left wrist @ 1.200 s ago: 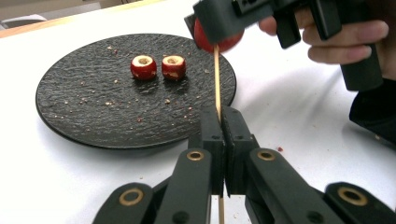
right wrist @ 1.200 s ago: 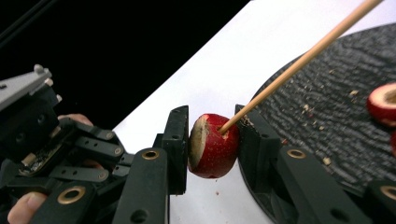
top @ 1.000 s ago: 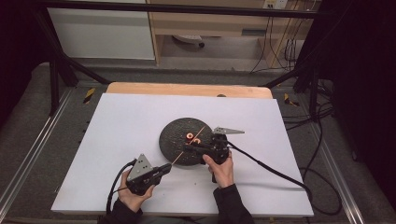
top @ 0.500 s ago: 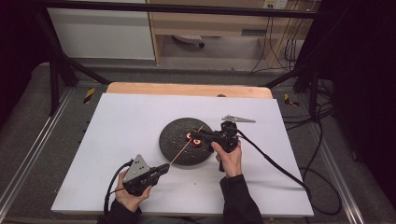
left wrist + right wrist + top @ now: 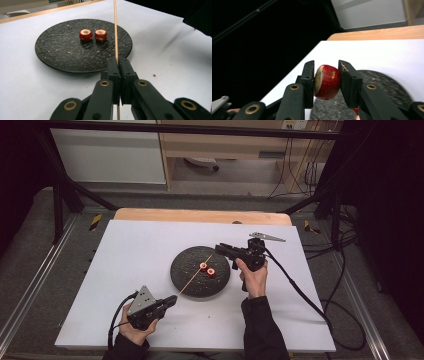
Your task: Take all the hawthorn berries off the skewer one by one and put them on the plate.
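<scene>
A white sheet (image 5: 150,245) covers the flat table, with a strip of pale wood (image 5: 200,215) showing along the far edge. Near the middle lies a round black plate (image 5: 187,282), low-rimmed, with a rough, pebbled surface dotted with small crumbs. The right gripper (image 5: 223,248) is held above the far right rim of the plate, its black jaws pointing left; the right gripper view shows them pressed against the two sides of a red fruit piece (image 5: 327,82), glossy-skinned, rounded, with a pale cut face turned toward one jaw. The left gripper (image 5: 171,300) sits low over the sheet just off the near left edge of the plate, its jaws closed tight on a thin, straight wooden skewer (image 5: 196,276) that slants up and across the plate. On the plate, beside the skewer, rest two small red rings (image 5: 93,35), side by side and almost touching, each with a pale hollow centre facing up.
</scene>
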Available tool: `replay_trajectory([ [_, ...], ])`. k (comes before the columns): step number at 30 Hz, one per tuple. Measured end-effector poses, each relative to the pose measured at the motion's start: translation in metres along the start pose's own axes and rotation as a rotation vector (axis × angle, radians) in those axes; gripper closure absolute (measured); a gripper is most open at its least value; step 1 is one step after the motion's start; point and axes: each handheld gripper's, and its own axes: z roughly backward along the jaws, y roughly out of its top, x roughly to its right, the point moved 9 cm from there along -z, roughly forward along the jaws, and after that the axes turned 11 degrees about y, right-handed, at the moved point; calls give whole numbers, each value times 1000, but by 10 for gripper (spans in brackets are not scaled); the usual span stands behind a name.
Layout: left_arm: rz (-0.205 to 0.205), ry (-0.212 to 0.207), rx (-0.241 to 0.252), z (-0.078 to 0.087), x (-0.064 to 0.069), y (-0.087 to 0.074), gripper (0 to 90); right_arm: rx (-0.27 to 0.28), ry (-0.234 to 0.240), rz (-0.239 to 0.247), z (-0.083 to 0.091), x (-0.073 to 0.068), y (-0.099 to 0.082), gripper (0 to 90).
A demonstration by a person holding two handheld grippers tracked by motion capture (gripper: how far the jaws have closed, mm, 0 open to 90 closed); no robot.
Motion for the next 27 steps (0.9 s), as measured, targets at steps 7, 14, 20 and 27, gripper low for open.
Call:
replay_trajectory([
  [7, 13, 12, -5, 2, -7, -2, 883, -47, -74, 8, -2, 18, -9, 679],
  [14, 15, 20, -11, 2, -10, -3, 883, -161, -153, 0, -16, 46, -50, 678],
  [20, 18, 21, -14, 1, -11, -4, 883, -217, -187, -30, -20, 64, -83, 678],
  [27, 22, 23, -19, 0, -11, -4, 883, -247, -207, -34, -20, 72, -101, 677],
])
